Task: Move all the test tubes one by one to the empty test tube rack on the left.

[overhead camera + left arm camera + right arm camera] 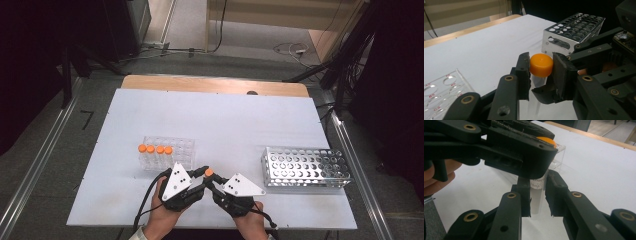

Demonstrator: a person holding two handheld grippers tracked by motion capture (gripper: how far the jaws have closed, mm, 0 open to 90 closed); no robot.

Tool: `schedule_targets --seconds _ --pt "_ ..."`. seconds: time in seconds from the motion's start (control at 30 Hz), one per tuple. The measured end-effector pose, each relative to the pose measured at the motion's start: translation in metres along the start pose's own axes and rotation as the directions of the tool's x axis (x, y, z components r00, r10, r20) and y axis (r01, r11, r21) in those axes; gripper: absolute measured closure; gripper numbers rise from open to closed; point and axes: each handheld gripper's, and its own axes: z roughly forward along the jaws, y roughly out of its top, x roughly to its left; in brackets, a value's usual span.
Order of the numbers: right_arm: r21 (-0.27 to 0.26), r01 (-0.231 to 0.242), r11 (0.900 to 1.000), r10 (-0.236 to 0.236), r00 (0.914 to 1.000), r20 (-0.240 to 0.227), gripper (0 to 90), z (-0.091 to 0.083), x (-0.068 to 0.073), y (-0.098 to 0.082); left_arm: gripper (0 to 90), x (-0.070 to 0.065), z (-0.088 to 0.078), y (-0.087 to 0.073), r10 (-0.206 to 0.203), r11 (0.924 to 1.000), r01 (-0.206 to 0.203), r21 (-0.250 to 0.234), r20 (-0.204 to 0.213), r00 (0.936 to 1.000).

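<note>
Left gripper (541, 72): you clamp the orange cap (541, 64).
Right gripper (537, 195): you grip the tube (537, 195) body, near table edge.

Black fingers (524, 72), brass rivets, grey plates

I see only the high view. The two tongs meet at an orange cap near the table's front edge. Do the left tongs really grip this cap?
Observer: Yes. In the left gripper view, the left tongs press on both sides of the orange cap.
Operator: And what do the right tongs hold?
Observer: The right tongs clamp the clear tube below that cap.
Operator: Is there any writing on the tube?
Observer: Yes, a label that reads 15mL, just above where the right tongs grip.
</note>
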Motion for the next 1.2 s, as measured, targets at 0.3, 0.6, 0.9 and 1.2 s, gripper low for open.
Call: schedule_targets --seconds 0.3,0.6,0.9,1.2 --pt "-0.006 -0.012 1.0 0.012 0.9998 -0.015 56.7 0.0 -0.001 0.0 70.5 0.003 -0.001 0.002 -0.013 0.9999 0.013 -0.001 0.006 0.9999" --pt "0.016 -0.051 0.999 0.051 0.9986 -0.014 24.1 0.0 -0.01 0.0 70.5 0.021 -0.015 0.014 -0.054 0.9968 0.052 -0.06 -0.034 0.9979" --pt "0.022 -0.06 0.998 0.06 0.9982 0.003 22.5 0.001 -0.012 -0.003 70.5 0.044 -0.038 0.027 -0.109 0.986 0.095 -0.137 -0.093 0.9897" --pt "0.022 -0.065 0.998 0.065 0.9979 0.006 22.6 0.001 -0.012 -0.003 70.6 0.059 -0.048 0.031 -0.114 0.9835 0.085 -0.16 -0.184 0.9762"
